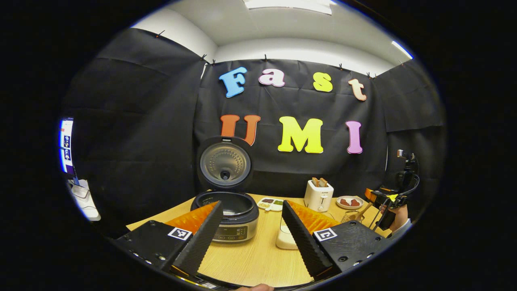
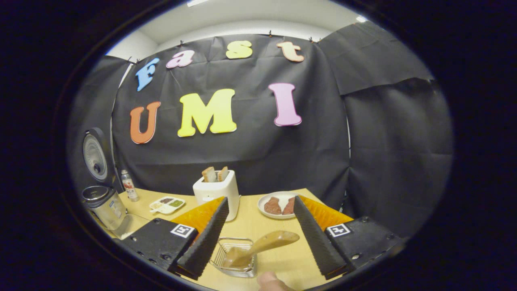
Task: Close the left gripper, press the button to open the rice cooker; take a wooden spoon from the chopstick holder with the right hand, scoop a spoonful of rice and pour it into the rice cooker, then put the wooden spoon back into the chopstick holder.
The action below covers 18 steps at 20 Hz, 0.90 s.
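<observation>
Your right gripper [image 2: 258,236] hovers jaws-wide over the wooden spoon [image 2: 262,244] in the chopstick holder [image 2: 236,258], ready to grab, rice cooker [image 1: 230,214] lid already up.

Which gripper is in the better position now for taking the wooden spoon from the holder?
Right. The right gripper is open, with the wooden spoon in the chopstick holder between its fingers. The left gripper faces the already open rice cooker.
</observation>
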Motion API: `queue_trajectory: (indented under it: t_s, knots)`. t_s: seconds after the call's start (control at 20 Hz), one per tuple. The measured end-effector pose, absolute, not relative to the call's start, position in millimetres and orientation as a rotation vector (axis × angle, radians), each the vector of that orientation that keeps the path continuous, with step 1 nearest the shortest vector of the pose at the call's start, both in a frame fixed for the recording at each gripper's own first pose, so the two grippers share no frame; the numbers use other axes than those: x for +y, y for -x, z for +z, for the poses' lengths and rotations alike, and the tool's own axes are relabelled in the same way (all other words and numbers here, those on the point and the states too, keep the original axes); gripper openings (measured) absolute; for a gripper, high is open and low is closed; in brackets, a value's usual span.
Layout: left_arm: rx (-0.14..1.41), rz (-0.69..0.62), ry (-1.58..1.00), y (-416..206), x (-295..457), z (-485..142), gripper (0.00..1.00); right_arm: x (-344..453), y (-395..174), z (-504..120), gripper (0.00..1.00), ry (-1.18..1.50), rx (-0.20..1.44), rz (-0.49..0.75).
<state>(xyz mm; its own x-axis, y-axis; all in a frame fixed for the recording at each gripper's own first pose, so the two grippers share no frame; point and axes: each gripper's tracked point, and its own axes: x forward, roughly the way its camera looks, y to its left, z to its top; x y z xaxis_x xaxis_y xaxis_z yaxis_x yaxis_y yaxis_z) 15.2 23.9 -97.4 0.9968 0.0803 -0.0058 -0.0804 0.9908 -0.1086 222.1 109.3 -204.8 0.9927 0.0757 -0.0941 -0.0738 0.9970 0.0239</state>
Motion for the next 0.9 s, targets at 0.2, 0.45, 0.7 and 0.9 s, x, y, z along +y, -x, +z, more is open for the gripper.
queue_trajectory:
  t_s: [0.2,0.45,0.7,0.9]
  knots:
    - [0.001,0.087,0.088,-45,28,-81,0.94,88,-194,-186,1.0,-0.013,0.073,0.068]
    - [-0.013,0.109,0.045,-84,47,-39,0.94,60,-154,-184,1.0,-0.046,0.087,0.096]
    - [-0.081,0.126,0.014,-118,67,22,0.94,44,-123,-186,1.0,-0.056,0.078,0.107]
    - [-0.136,0.136,0.001,-146,79,65,0.94,35,-112,-186,1.0,-0.058,0.065,0.125]
